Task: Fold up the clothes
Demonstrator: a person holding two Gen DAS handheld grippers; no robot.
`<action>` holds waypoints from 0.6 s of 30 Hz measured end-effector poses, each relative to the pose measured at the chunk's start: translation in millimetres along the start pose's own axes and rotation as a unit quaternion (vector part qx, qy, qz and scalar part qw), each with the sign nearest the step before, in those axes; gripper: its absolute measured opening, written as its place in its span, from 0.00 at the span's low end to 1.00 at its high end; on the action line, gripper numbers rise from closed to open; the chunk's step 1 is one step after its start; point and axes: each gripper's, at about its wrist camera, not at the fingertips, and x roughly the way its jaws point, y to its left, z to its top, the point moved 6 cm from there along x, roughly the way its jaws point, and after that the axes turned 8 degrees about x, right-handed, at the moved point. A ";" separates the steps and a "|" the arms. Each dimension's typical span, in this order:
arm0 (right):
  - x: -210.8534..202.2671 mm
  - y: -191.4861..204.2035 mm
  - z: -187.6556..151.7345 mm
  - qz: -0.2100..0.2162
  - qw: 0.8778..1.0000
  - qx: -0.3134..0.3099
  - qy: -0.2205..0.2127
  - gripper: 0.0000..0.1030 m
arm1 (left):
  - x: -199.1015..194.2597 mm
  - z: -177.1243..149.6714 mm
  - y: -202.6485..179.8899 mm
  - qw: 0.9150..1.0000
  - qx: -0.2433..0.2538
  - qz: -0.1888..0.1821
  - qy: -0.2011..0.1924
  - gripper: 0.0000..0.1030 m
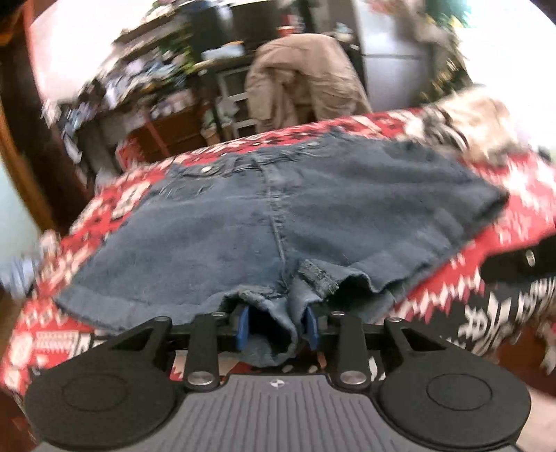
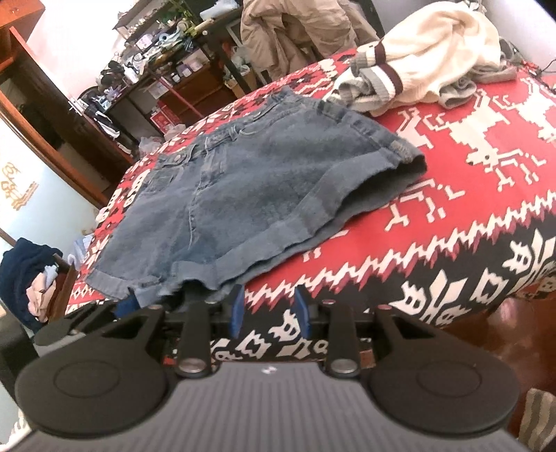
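A pair of blue denim shorts (image 1: pixel 271 215) lies flat on a red, white and black patterned cloth (image 1: pixel 514 222), waistband away from me. My left gripper (image 1: pixel 277 325) is at the crotch hem, and denim hangs between its blue fingers (image 1: pixel 243 327); the jaws stand well apart around that fold. In the right wrist view the shorts (image 2: pixel 243 180) lie left of centre. My right gripper (image 2: pixel 267 309) is open and empty just right of the near leg hem, over the patterned cloth (image 2: pixel 451 167). The left gripper (image 2: pixel 125 306) shows under the shorts' near edge.
A pile of cream and striped knitwear (image 2: pixel 434 59) lies at the far right of the table. A beige jacket (image 2: pixel 295 31) hangs on a chair behind. Cluttered shelves (image 2: pixel 156 55) stand at the back left. Clothes (image 2: pixel 31 278) are heaped at the left, off the table.
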 end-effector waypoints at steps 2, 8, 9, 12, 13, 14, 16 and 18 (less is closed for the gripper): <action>-1.6 -3.2 3.2 -0.004 1.000 0.003 -0.005 0.34 | 0.0 0.7 1.8 1.000 -0.006 -0.009 0.002 0.30; -2.5 -22.3 24.5 -0.066 0.996 -0.033 -0.055 0.34 | 3.8 -0.5 -14.5 1.000 0.030 -0.007 0.001 0.26; -2.9 -25.8 28.8 -0.080 0.994 -0.043 -0.066 0.34 | 4.6 -0.2 -14.3 1.000 0.029 -0.007 -0.002 0.18; -4.4 -35.9 42.1 -0.122 0.985 -0.071 -0.099 0.34 | 4.4 0.5 -9.3 1.000 0.012 -0.016 -0.005 0.08; -5.0 -39.2 46.6 -0.136 0.981 -0.081 -0.110 0.34 | 3.2 1.2 -6.4 1.000 0.006 -0.016 -0.007 0.08; -5.4 -42.5 51.1 -0.150 0.977 -0.091 -0.121 0.34 | 2.6 1.8 -3.7 1.000 -0.001 -0.017 -0.008 0.08; 0.8 -51.8 62.3 -0.172 0.969 -0.126 -0.128 0.34 | 3.3 2.4 1.2 1.000 -0.016 -0.021 -0.003 0.08; 10.1 -60.8 69.8 -0.174 0.968 -0.131 -0.121 0.33 | 3.7 3.3 3.4 1.000 -0.021 -0.023 -0.002 0.08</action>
